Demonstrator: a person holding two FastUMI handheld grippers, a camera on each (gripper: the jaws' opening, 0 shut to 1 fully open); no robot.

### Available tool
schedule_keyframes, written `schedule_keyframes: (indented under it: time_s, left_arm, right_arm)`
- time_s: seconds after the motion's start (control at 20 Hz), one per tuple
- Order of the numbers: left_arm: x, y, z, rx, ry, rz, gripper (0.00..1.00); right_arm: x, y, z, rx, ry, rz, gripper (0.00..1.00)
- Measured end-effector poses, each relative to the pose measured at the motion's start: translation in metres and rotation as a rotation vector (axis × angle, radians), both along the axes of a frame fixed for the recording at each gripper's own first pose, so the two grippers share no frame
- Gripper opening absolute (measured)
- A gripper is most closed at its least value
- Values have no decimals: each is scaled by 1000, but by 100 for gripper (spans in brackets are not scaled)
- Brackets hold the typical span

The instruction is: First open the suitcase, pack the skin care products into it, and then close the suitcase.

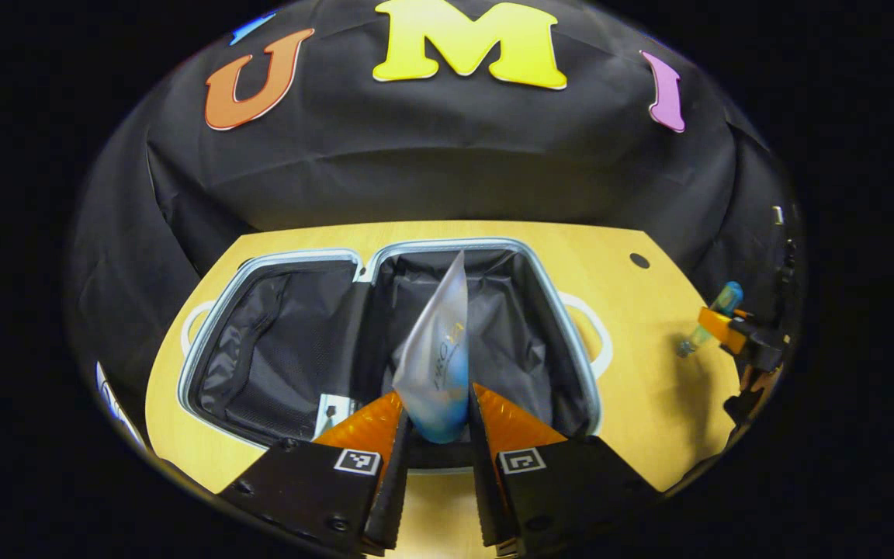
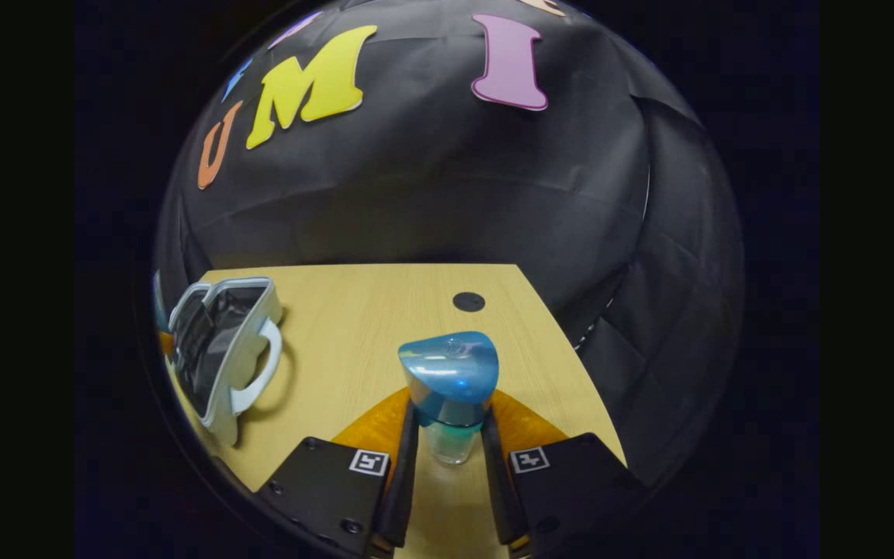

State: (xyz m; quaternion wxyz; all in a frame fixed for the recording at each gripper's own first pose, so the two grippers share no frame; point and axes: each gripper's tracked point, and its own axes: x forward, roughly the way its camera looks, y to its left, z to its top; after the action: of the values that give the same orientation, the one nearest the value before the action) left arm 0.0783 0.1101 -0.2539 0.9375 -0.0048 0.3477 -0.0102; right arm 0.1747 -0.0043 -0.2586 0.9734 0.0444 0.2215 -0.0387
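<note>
The pale blue suitcase lies open on the wooden table, its two dark-lined halves side by side. My left gripper is shut on a frosted skin care tube with a blue lower end, held upright over the right half. In the right gripper view my right gripper is shut on a small clear bottle with a blue cap, above the table to the right of the suitcase. The left gripper view also shows that bottle and the right gripper far right.
The wooden table has a round black hole near its back edge. White handles stick out from the suitcase's sides. Black cloth wall stands behind and to the right of the table.
</note>
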Motion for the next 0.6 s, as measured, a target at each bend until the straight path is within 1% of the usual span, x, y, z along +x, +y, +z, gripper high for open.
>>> schedule_keyframes:
  time_s: [0.1, 0.2, 0.3, 0.4, 0.45, 0.5, 0.55, 0.6]
  left_arm:
    - [-1, 7, -19, -20, 70, -18, 42]
    - [-1, 14, -38, -9, 137, -38, 41]
    - [3, 16, -50, 1, 176, -65, 41]
    - [10, 18, -62, 16, 203, -78, 41]
    - [11, 17, -68, 12, 224, -84, 41]
    - [11, 16, -75, 11, 250, -85, 41]
    - [12, 15, -78, 14, 266, -89, 41]
    - [20, 14, -77, 25, 246, -98, 41]
  right_arm:
    - [-32, 9, 21, -16, -8, -1, 40]
    - [-64, 23, 41, -1, -7, 0, 40]
    - [-96, 32, 56, 45, 8, -42, 40]
    - [-122, 36, 69, 59, 19, -109, 40]
    - [-133, 41, 77, 76, 15, -124, 37]
    - [-142, 49, 82, 86, 15, -124, 40]
    - [-149, 53, 86, 80, 11, -126, 40]
    - [-156, 52, 89, 70, 4, -137, 40]
